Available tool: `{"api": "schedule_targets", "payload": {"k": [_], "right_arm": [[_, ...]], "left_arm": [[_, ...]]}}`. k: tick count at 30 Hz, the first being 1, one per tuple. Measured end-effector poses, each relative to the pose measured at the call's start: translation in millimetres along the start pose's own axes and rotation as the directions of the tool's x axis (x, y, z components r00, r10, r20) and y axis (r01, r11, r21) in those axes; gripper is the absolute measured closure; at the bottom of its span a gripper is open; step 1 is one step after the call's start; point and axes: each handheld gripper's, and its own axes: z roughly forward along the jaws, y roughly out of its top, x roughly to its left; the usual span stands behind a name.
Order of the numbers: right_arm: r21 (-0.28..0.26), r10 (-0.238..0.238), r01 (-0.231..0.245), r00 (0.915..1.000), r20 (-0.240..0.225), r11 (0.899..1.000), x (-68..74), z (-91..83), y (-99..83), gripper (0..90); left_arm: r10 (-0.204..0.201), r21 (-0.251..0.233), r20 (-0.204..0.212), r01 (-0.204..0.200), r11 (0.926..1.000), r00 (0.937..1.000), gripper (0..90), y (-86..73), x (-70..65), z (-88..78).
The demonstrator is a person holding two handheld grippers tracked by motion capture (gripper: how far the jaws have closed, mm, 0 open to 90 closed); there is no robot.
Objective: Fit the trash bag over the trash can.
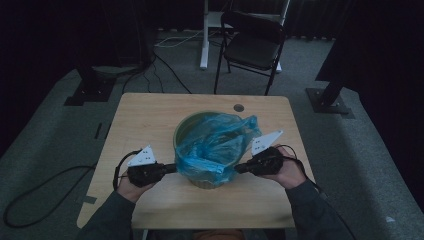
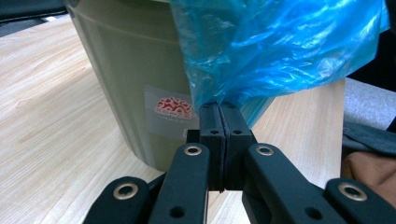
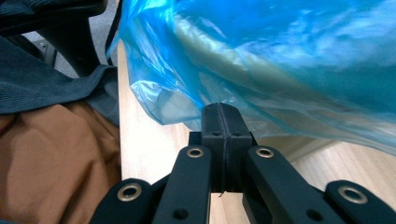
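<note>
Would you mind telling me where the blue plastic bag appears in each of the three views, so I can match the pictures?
High view: the blue plastic bag sits centre, draped over the near rim of the green bin.
Left gripper view: upper right, its edge running down into the shut left gripper.
Right gripper view: across the top and right, its edge at the shut right gripper.
Shared landmark: the wooden table.

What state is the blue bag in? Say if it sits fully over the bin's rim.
Partly: the blue bag drapes the bin near side; far rim bare.
</note>
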Motion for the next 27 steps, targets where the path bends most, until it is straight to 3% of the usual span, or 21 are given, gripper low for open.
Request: {"api": "schedule_targets", "payload": {"k": [5, 9, 13, 20, 23, 27], "right_arm": [[-0.021, 0.011, -0.011, 0.9999, -0.007, 1.000, -2.7, -2.5, -2.3, 90.0], [-0.001, -0.009, 0.009, 1.0000, 0.002, 1.000, 0.9, 2.2, 3.4, 90.0], [-0.003, 0.006, -0.006, 1.0000, 0.004, 1.000, -3.5, 1.7, 3.5, 90.0], [0.004, 0.002, -0.002, 1.0000, -0.007, 1.000, -0.1, 2.7, 1.4, 90.0], [0.026, 0.006, -0.007, 0.9996, 0.027, 1.000, -3.6, 0.9, 1.7, 90.0], [0.007, 0.042, -0.043, 0.9980, 0.047, 0.999, -10.2, -5.5, -4.0, 90.0]], "left_arm": [[0.009, 0.017, -0.014, -0.008, 0.9998, 0.9999, 89.3, -1.6, -1.0, 2.7], [-0.008, 0.013, -0.022, 0.008, 0.9999, 0.9997, 89.3, -3.0, 2.2, 2.5], [-0.014, 0.015, -0.028, 0.014, 0.9998, 0.9995, 89.2, -5.2, 3.9, -0.4], [-0.004, 0.045, -0.054, 0.006, 0.9989, 0.9985, 89.3, -7.4, 3.8, 1.4], [-0.012, 0.047, -0.069, 0.015, 0.9988, 0.9976, 89.2, -8.3, 5.9, -0.2], [-0.029, 0.030, -0.068, 0.032, 0.9991, 0.9972, 87.3, -9.0, 7.8, -4.8]]}}
